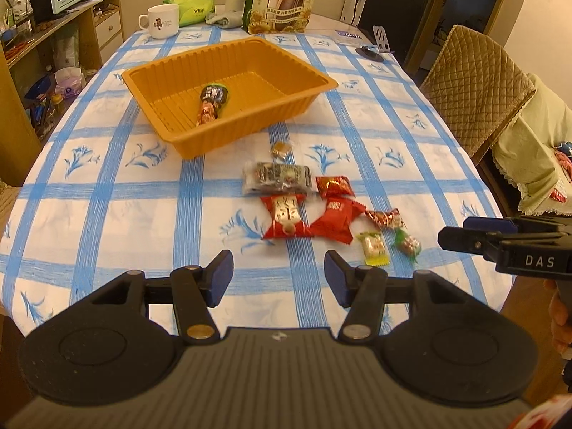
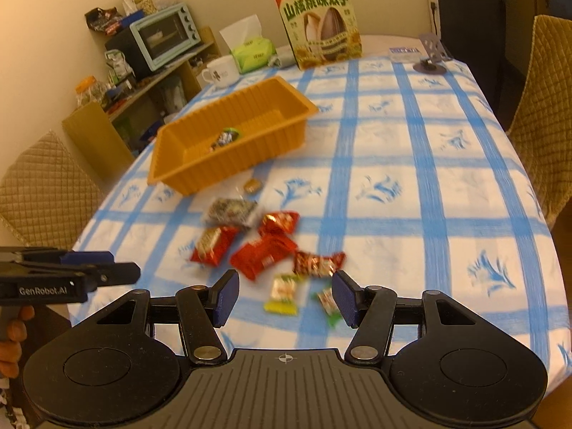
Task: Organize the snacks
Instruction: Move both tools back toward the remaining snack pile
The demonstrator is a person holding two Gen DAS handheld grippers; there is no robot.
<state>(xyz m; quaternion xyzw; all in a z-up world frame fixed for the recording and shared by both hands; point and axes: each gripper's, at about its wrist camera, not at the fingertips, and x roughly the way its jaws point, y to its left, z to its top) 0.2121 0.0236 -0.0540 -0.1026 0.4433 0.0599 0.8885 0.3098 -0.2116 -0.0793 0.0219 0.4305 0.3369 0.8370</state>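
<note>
Orange plastic, the ribbed tray (image 1: pixel 178 136) sits on the blue-checked tablecloth (image 1: pixel 107 193) with one dark-wrapped snack (image 1: pixel 211 102) lying inside it. Just in front of the tray, a cluster of wrapped snacks (image 1: pixel 321 211) lies loose on the cloth, red packets among them. The left gripper (image 1: pixel 279 277) hangs near the table's front edge, jaws spread and empty. The right gripper (image 2: pixel 285 296) hovers above the nearest candies, jaws likewise apart, gripping nothing.
</note>
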